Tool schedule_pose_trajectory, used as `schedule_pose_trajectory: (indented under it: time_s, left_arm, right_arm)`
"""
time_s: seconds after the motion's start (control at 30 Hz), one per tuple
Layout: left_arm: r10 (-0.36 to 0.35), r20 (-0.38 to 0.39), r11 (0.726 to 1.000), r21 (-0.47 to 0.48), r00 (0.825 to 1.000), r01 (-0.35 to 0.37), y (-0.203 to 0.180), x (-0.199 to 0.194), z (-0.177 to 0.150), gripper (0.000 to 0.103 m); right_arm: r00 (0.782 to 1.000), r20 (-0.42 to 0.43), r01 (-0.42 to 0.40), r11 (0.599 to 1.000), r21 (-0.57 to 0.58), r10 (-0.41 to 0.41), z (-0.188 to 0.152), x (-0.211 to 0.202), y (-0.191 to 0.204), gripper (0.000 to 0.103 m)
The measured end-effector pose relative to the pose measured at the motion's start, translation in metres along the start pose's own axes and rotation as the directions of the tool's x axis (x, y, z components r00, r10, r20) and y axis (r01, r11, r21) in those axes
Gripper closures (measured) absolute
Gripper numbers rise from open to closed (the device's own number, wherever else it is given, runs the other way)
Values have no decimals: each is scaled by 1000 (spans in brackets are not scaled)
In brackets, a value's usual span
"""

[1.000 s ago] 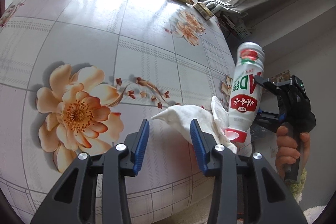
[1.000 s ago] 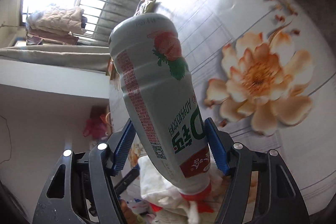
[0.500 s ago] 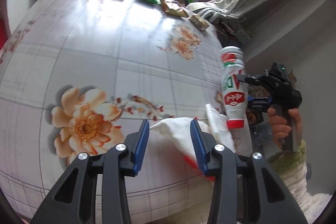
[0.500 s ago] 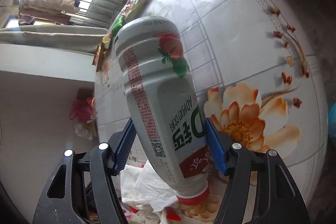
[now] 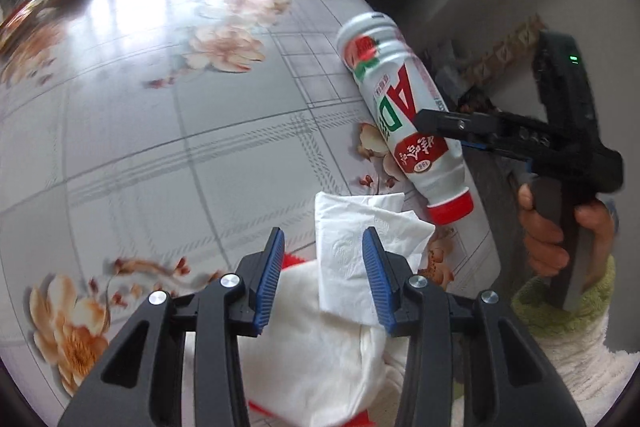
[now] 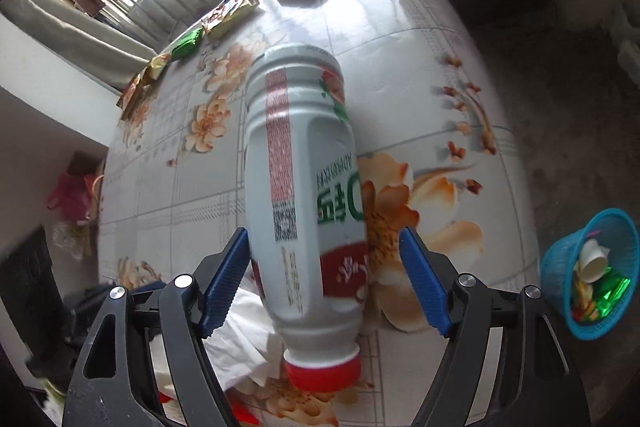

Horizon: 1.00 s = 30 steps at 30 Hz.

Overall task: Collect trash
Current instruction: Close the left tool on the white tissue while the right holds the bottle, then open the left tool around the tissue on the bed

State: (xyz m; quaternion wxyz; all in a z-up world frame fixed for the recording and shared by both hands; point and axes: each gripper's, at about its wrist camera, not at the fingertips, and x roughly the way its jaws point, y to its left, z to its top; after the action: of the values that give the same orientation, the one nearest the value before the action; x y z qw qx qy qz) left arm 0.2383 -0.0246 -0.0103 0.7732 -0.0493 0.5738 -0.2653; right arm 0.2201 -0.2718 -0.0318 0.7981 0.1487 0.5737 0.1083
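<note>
White bottle (image 6: 304, 195) with a red cap sits loose between the spread fingers of the right gripper (image 6: 324, 279), touching only its left pad. At 3 o'clock, a blue basket (image 6: 560, 259) holds trash. Left gripper (image 5: 323, 277) is open astride a tissue (image 5: 352, 251) on the floral table (image 5: 160, 127).

The white plastic drink bottle (image 6: 304, 195) with a red screw cap, red-and-green label and strawberry print hangs cap-down between the right gripper's (image 6: 324, 279) parted blue fingers, its base tilted away; a crumpled white paper tissue (image 5: 360, 251) lies between the left gripper's (image 5: 323, 275) spread fingers, just beside the bottle's cap, over a white-and-red wrapper.
</note>
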Motion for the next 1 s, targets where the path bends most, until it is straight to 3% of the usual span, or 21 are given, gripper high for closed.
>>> schedule_pose_trajectory:
  time_s: [0.2,0.33,0.47,0.53,0.73,0.87,1.0]
  left_arm:
    - [71,-96,993,104,993,-61,-13,32,18,64]
    - [106,-81,982,163,991,-92,-23,35,19,64]
    - [125,-71,974,198,990,-109,-27,38,18,90]
    - [114,-66,975,199,991,-99,-27,37,17,95]
    - [60,65,993,98,996,-66,-14,6,25,99]
    - [136,160,989,-76,978,-126,27,-14,33,99]
    - [212,162,960,-219,964,-175,67,-17,35,98]
  right_arm:
    - [999,31,8,1000,-3,-8,-17,-7,-11,31]
    - [998,46,-32,999,20,31,-21,-6,-16,38]
    - [996,65,-58,998,32,56,-24,-9,-21,42]
    - [996,73,-56,998,29,54,-25,-10,-20,43]
    - [995,80,-56,998,41,52,-29,-13,-23,43]
    - [996,79,-54,997,56,49,-33,-16,-23,43]
    - [996,77,-54,996,64,49,-36,-17,-21,43]
